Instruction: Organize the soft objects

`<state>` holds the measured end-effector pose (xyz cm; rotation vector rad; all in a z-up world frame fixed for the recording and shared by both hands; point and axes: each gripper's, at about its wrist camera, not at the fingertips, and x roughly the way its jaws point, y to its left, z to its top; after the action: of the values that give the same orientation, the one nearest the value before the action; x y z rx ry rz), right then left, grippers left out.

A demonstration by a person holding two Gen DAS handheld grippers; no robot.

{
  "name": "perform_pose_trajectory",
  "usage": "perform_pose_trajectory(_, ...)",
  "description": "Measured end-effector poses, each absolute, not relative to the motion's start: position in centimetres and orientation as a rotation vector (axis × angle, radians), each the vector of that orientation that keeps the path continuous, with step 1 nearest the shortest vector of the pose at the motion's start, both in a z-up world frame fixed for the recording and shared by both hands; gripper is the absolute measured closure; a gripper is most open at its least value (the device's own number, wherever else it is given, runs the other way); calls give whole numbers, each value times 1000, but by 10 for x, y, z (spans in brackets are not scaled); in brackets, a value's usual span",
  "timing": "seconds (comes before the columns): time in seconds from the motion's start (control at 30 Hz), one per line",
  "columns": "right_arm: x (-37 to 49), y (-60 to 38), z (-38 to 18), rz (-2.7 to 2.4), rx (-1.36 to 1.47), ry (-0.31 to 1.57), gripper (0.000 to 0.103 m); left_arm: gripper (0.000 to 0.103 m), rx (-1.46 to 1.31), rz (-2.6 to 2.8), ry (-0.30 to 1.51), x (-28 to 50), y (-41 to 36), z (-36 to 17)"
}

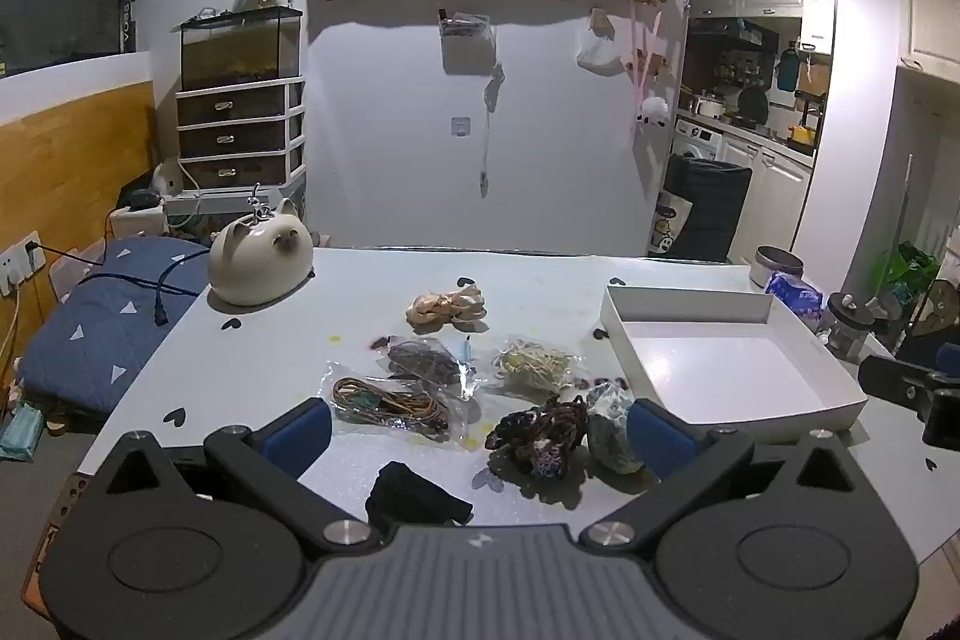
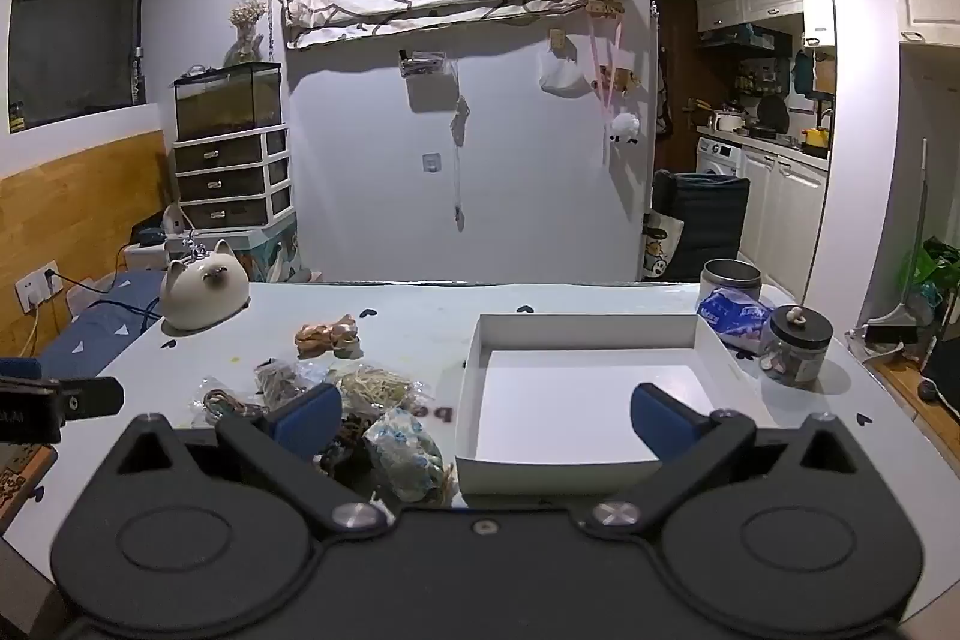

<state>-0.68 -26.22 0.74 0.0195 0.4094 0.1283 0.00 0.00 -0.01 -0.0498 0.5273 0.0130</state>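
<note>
Several soft items lie on the white table (image 1: 360,280): a beige ribbon bundle (image 1: 445,307), a bag of dark cords (image 1: 423,363), a bag of brown cords (image 1: 390,400), a bag of pale rubber bands (image 1: 534,366), a dark knitted piece (image 1: 540,439), a blue-white bundle (image 1: 609,427) and a black cloth (image 1: 414,496). A white empty tray (image 1: 684,307) stands to their right. My left gripper (image 1: 480,430) is open above the near items. My right gripper (image 2: 486,421) is open over the tray's (image 2: 588,325) near edge, beside the blue-white bundle (image 2: 402,451).
A white cat-shaped ornament (image 1: 258,262) sits at the table's far left. A tin (image 2: 731,280), a blue packet (image 2: 735,316) and a lidded glass jar (image 2: 795,343) stand right of the tray. The right gripper shows at the left wrist view's right edge (image 1: 912,388).
</note>
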Motion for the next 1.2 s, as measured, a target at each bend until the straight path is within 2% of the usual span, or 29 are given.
perform_pose_trajectory(1.2,-5,-261,8,129,19,417,0,0,-46,16,522,-3,0,4)
